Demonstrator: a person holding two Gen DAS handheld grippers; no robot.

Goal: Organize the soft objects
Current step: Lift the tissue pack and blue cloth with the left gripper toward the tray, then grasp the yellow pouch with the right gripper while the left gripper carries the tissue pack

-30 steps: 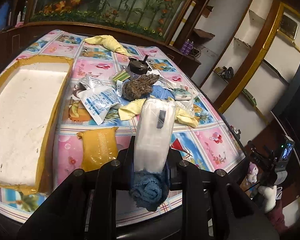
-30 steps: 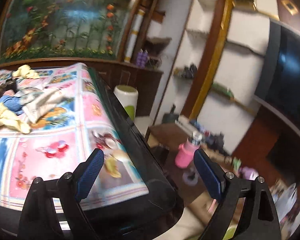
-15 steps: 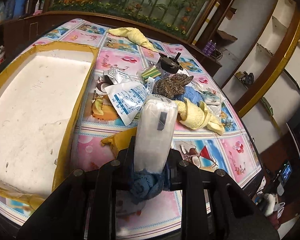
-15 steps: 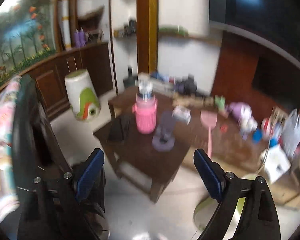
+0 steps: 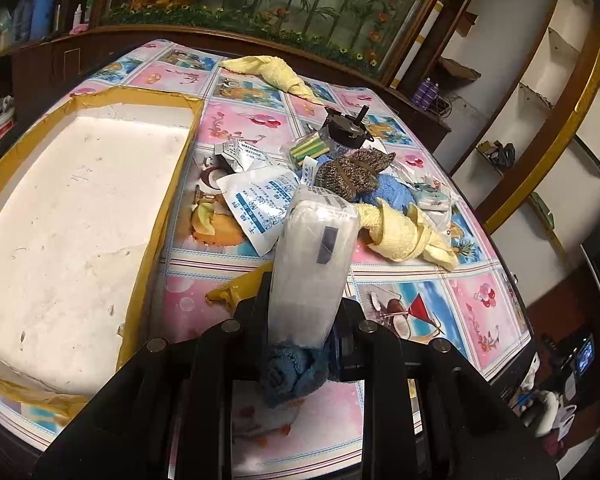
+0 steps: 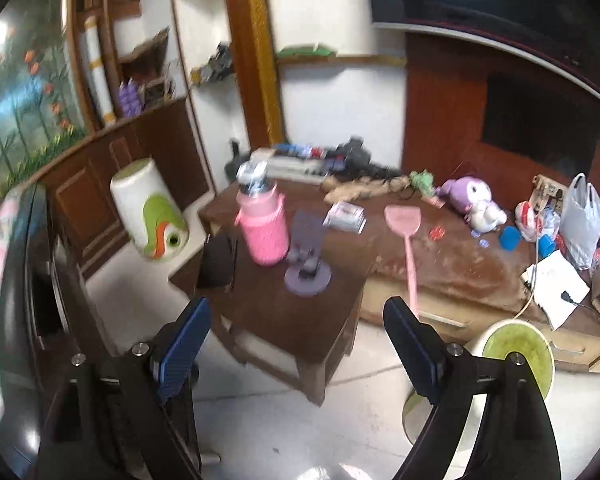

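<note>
Filling the left of the left wrist view, a shallow white foam tray [image 5: 72, 216] edged in yellow tape lies on the table. Right of it sits a heap: white printed sachets [image 5: 260, 200], a pack of green and yellow sticks [image 5: 310, 148], a black motor-like part [image 5: 346, 128], a brown knitted bundle [image 5: 354, 172] resting on a blue towel [image 5: 392, 188], and a rolled yellow cloth [image 5: 404, 232]. Another yellow cloth [image 5: 268, 72] lies apart at the far edge. A yellow pouch [image 5: 240, 284] peeks out just behind the gripper, mostly hidden by it.

The left gripper [image 5: 304, 336] is clamped tight on a clear-wrapped white pack [image 5: 314, 264], which stands up between the fingers and blocks part of the heap; a small blue towel roll [image 5: 292, 372] is bunched just under the pack at the jaws.

The right gripper [image 6: 296, 344] is spread wide with nothing between its blue pads [image 6: 184, 352], pointed away from the table at the floor and a low brown table [image 6: 300, 304]. On that stand a pink bottle [image 6: 262, 224], a purple stand [image 6: 308, 264] and a pink swatter [image 6: 406, 240]; a purple plush toy [image 6: 476, 200] lies farther right.

A fruit-and-drink patterned tablecloth [image 5: 440, 304] covers the table. Behind it runs a bamboo mural [image 5: 300, 0], with white wall shelves [image 5: 540, 92] to the right.
</note>
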